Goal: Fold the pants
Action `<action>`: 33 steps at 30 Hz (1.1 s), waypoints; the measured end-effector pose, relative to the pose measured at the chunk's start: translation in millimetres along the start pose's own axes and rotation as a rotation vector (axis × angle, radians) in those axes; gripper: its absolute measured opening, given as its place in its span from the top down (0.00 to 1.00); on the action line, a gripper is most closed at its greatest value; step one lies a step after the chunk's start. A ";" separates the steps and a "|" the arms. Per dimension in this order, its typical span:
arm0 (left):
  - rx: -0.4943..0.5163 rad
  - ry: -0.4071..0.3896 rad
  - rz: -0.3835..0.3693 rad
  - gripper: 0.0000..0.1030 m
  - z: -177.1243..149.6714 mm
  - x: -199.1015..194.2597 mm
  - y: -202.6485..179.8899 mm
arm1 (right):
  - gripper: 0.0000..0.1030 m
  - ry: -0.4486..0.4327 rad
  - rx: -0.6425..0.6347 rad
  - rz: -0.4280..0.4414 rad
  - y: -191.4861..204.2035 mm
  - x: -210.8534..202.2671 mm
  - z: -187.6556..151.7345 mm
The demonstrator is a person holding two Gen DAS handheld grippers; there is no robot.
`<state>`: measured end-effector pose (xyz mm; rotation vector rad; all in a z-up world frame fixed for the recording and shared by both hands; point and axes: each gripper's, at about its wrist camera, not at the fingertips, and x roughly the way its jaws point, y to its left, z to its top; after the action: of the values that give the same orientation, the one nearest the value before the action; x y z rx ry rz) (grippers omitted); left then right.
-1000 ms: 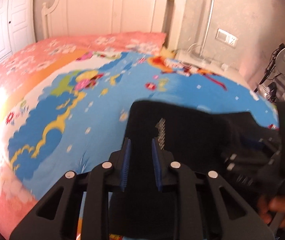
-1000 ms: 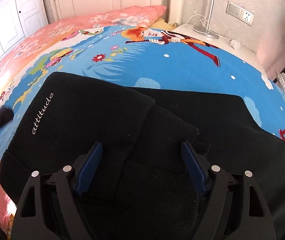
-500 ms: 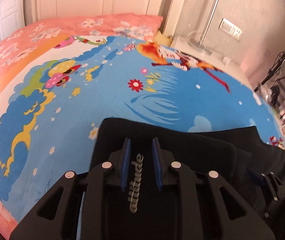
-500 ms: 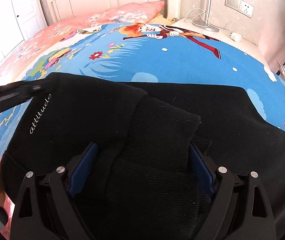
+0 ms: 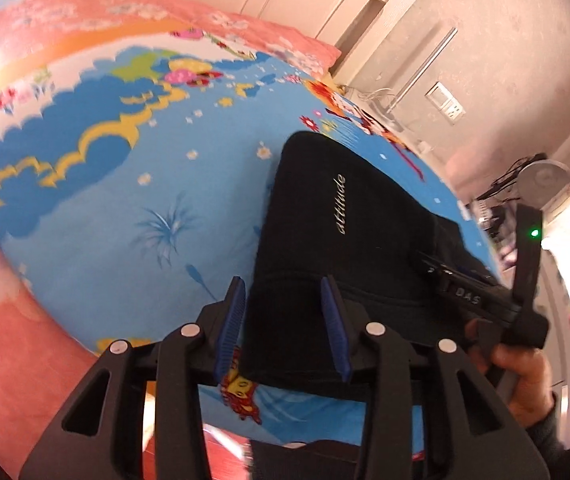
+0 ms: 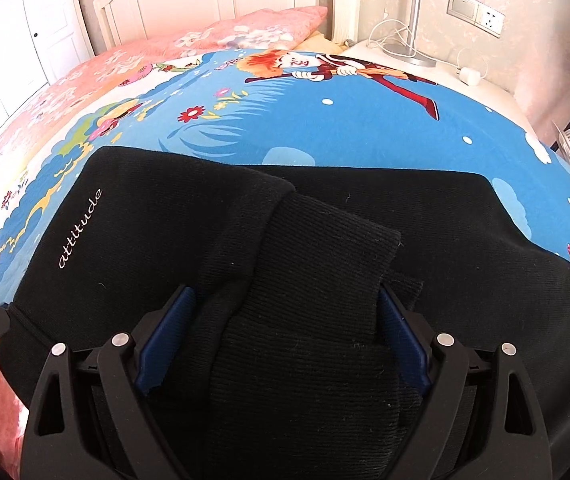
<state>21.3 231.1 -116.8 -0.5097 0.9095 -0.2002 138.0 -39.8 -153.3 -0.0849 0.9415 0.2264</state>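
Straddling black pants, right tool gapes; left tool (blurry view) seemingly parted.

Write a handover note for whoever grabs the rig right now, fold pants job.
Left gripper: open, holding nothing, jaws straddling the near left edge of the folded black pants.
Right gripper: wide open, jaws either side of the ribbed cuff; not clamped on it.
Pants: on the blue cartoon bedsheet, one section already laid over the rest, "attitude" lettering facing up on the left part, cuff on top near the middle.
Done: at least one fold.
Left: the right part still spreads wide, so probably one more fold, then smooth. A judgement only.
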 end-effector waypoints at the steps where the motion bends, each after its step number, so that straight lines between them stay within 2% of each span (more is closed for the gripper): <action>1: -0.017 0.003 -0.015 0.59 -1.4 1.3 3.0 | 0.17 -0.001 0.000 -0.001 0.0 -0.1 0.1; 4: -0.058 0.006 -0.077 0.55 -0.7 1.7 7.8 | 0.17 -0.003 0.001 -0.001 0.1 -0.4 0.2; 7: -0.087 0.013 -0.122 0.47 -2.6 2.9 11.9 | 0.17 -0.007 0.001 -0.004 0.2 -0.7 -0.2; 9: -0.073 0.053 -0.101 0.37 -4.9 10.8 10.1 | 0.17 -0.009 0.001 -0.002 0.0 -0.8 -0.2; 10: -0.047 0.084 -0.055 0.37 -8.1 18.6 7.3 | 0.17 -0.009 0.002 -0.002 -0.1 -0.9 -0.1; 11: -0.025 0.064 -0.044 0.37 -9.5 17.5 4.0 | 0.17 -0.009 0.001 -0.002 -0.1 -1.0 -0.3; 12: -0.041 0.070 -0.062 0.40 -9.6 17.0 4.3 | 0.17 -0.009 0.002 -0.002 -0.2 -0.8 -0.3; 13: -0.062 0.077 -0.094 0.49 -9.2 16.7 5.5 | 0.17 -0.011 0.001 -0.002 0.2 -0.9 -0.4; 20: -0.034 0.076 -0.080 0.62 -7.1 8.5 1.4 | 0.17 -0.013 0.002 -0.002 0.2 -1.2 -0.7; 25: -0.036 0.080 -0.080 0.63 -4.5 14.6 3.1 | 0.17 -0.028 0.004 -0.012 -0.4 -9.0 2.0; 29: -0.036 0.080 -0.083 0.63 -4.6 15.2 4.2 | 0.19 -0.166 -0.007 -0.038 -1.4 -54.6 -0.5; 31: -0.037 0.080 -0.086 0.63 -4.8 15.5 4.8 | 0.24 -0.201 -0.010 -0.049 -5.0 -72.8 -5.5; 33: -0.040 0.079 -0.088 0.63 -4.9 15.5 5.3 | 0.36 -0.149 0.010 -0.034 -11.9 -71.8 -11.2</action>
<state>26.5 228.2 -132.9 -0.5824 0.9699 -0.2843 91.2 -64.5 -102.1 -0.0734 0.7923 0.1935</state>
